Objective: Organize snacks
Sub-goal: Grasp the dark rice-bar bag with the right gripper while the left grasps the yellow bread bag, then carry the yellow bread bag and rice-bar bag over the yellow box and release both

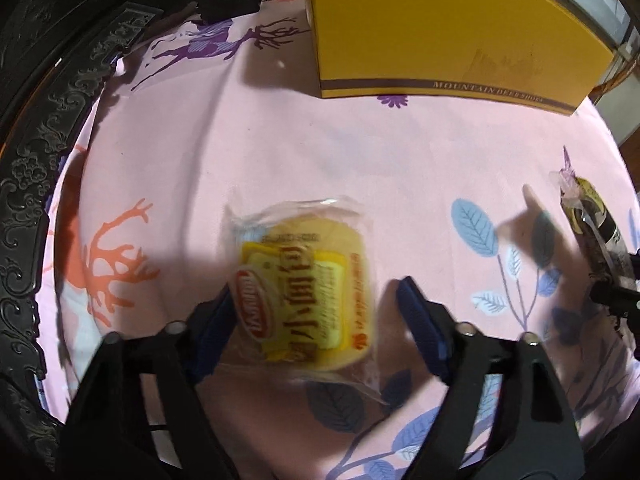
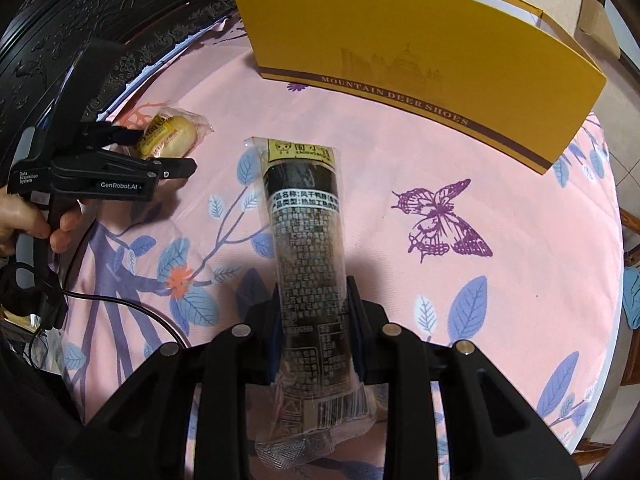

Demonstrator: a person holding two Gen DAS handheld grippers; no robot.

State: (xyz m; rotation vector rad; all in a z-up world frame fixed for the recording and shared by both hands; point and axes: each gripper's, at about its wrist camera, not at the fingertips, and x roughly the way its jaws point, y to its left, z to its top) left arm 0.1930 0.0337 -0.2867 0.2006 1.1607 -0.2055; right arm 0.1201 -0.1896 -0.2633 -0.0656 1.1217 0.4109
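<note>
A small bread (image 1: 308, 292) in a clear wrapper with a yellow label lies on the pink tablecloth (image 1: 360, 152). My left gripper (image 1: 316, 316) is open around it: the left pad touches the wrapper, while the right pad stands a little apart. In the right wrist view the same bread (image 2: 180, 132) sits between the left gripper (image 2: 164, 151) fingers. My right gripper (image 2: 314, 320) is shut on a long dark snack packet (image 2: 308, 240), which sticks out forward above the cloth. That dark packet (image 1: 596, 232) also shows at the right edge of the left wrist view.
A yellow shoe box (image 2: 420, 60) stands at the back of the table, seen as the yellow box (image 1: 440, 28) from the left. Dark carved wood (image 1: 40, 140) curves along the left side. A hand (image 2: 24, 216) holds the left gripper, and a black cable (image 2: 120, 304) trails beside it. The table rim (image 2: 614, 280) runs along the right.
</note>
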